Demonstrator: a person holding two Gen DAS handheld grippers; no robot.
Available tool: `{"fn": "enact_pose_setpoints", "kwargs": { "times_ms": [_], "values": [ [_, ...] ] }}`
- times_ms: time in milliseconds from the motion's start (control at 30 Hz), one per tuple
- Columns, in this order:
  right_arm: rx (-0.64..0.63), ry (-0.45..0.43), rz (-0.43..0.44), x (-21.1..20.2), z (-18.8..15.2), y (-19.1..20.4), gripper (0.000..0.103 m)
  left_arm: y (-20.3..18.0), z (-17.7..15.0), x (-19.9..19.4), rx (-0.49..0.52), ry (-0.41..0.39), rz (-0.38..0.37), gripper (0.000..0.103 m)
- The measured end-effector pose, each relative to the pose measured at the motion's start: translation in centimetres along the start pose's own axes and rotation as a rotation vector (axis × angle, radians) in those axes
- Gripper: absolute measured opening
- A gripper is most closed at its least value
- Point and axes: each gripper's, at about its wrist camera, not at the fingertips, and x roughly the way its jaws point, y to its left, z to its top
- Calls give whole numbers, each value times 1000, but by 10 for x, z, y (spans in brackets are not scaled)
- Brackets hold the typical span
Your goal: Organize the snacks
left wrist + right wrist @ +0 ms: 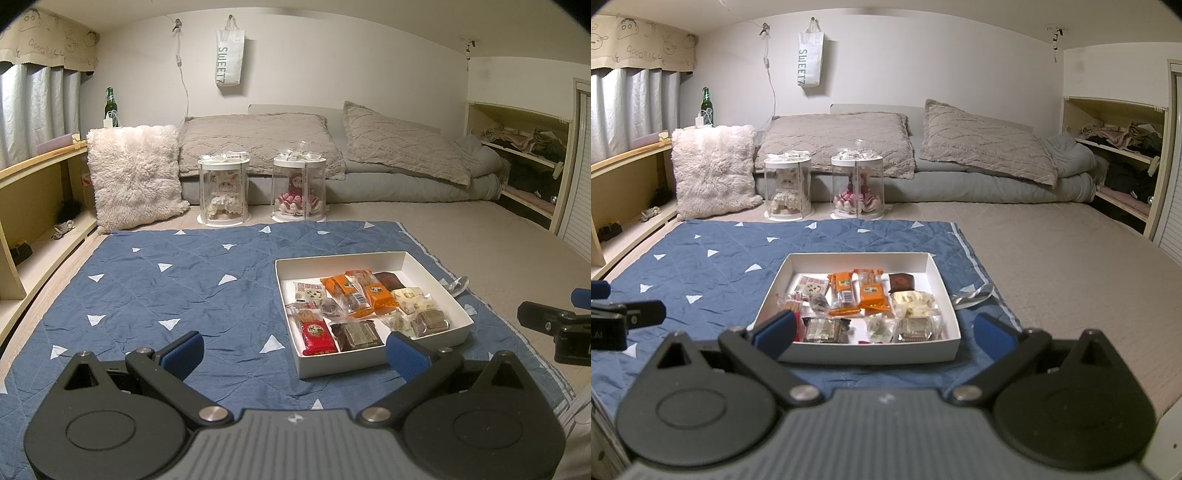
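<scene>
A shallow white box point(317, 365) point(879, 352) sits on a blue quilted mat point(166, 295) point(713, 266) and holds several wrapped snacks: orange packets point(376, 293) point(873, 295), a red packet point(318, 334), dark brownie packs point(360, 334) point(823, 328) and a pale nougat pack point(410, 299) point(912, 301). My left gripper point(295, 350) hovers open over the mat just left of the box's near corner, nothing between its fingers. My right gripper point(884, 332) stands open right in front of the box, its blue pads point(991, 332) straddling the near wall. Each gripper shows at the edge of the other's view.
Two clear cylinder cases with dolls point(223, 192) point(299, 190) stand beyond the mat, beside a fluffy white cushion point(135, 177). Grey pillows and bedding point(369, 155) line the back. Open shelves run along both sides point(44, 221) point(1123, 173). A crumpled clear wrapper point(971, 297) lies right of the box.
</scene>
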Motion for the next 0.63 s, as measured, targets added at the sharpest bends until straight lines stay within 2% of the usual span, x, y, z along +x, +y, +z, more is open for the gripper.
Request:
{"fn": "enact_pose_setpoints", "kwargs": {
  "times_ms": [633],
  "values": [
    [0, 1, 0, 0, -1, 0, 103, 3, 0, 2, 1, 3, 3, 103]
  ]
}}
